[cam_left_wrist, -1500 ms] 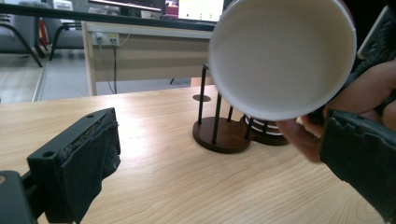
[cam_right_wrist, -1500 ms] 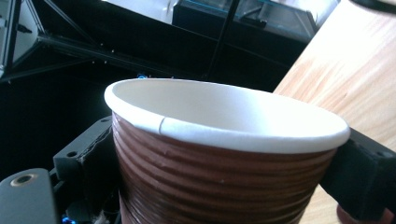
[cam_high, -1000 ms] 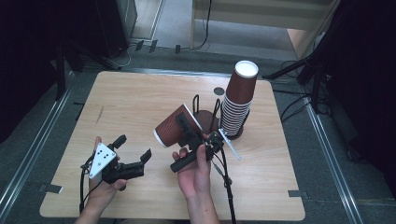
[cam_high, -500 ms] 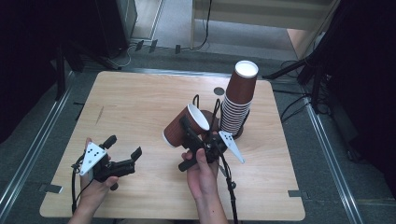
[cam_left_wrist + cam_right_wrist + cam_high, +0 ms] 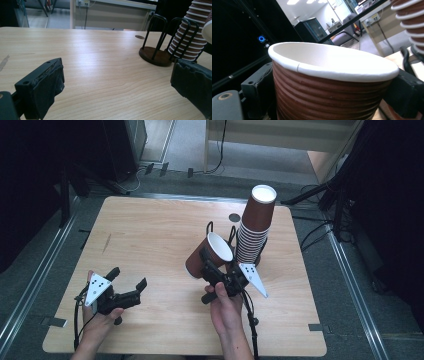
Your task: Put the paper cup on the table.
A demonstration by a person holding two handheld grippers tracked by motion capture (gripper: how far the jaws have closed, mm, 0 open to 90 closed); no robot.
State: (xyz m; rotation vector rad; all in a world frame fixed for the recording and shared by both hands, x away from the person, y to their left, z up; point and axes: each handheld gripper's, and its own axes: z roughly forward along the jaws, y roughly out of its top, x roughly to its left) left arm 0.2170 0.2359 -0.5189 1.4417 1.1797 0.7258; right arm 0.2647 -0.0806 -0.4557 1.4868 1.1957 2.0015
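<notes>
Now the right tongs (image 5: pixel 212 270) were clamped on a brown paper cup (image 5: pixel 209 254), which over the last second had tipped from lying sideways to mouth-up, just left of the cup stack (image 5: pixel 255 232) in its wire holder (image 5: pixel 409 58). Meanwhile the left tongs (image 5: pixel 127 282) had drawn back to the near left of the desk (image 5: pixel 150 235), jaws apart and empty. The cup looked ready for setting down.

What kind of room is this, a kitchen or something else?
Probably a lab or office workroom, not a kitchen. A bare wooden table stands on a grey floor with cables and dark stands around it, a desk sits behind, and the right gripper view shows ceiling lights and a cabinet.
</notes>
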